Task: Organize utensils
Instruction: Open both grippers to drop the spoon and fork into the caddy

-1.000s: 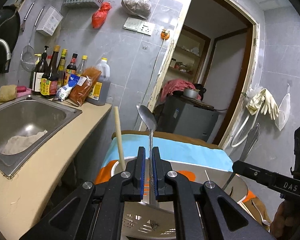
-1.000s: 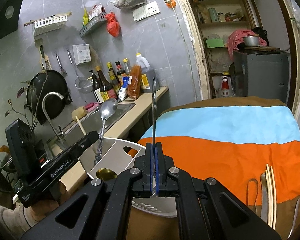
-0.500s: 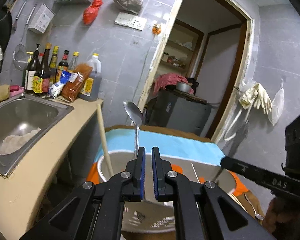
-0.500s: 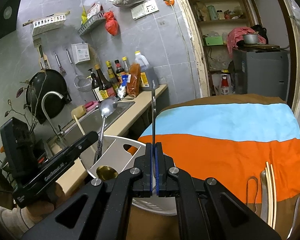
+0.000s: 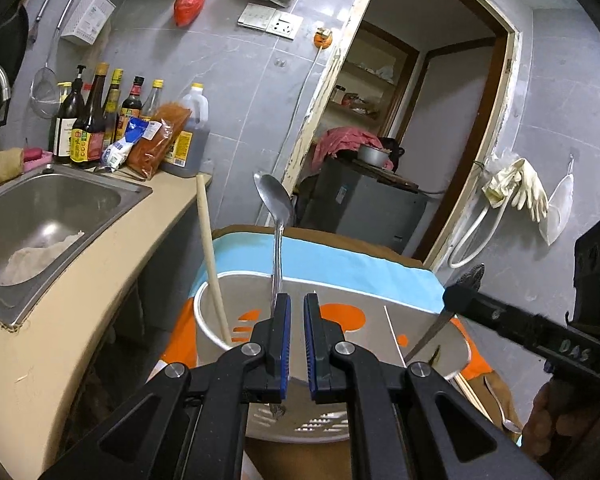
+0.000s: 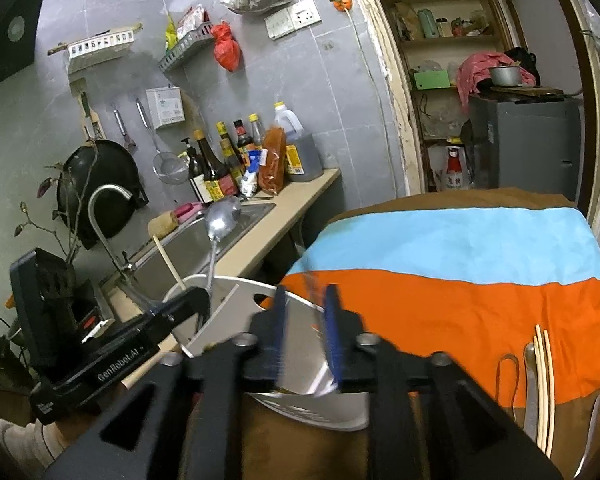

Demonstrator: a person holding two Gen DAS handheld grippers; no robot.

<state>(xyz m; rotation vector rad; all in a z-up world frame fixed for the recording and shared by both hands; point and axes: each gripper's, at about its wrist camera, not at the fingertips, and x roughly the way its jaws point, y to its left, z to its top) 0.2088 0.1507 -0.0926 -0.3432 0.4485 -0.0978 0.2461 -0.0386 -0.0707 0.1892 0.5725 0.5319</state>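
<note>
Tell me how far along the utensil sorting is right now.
Done: a wooden stick stands in the white utensil holder, and the metal spoon stands there too, beside the nearly shut left gripper. In hand: the right gripper has just been opening its jaws, with an ornate-handled utensil between them, tip in the holder. Left: chopsticks and metal utensils lying on the striped cloth.
</note>
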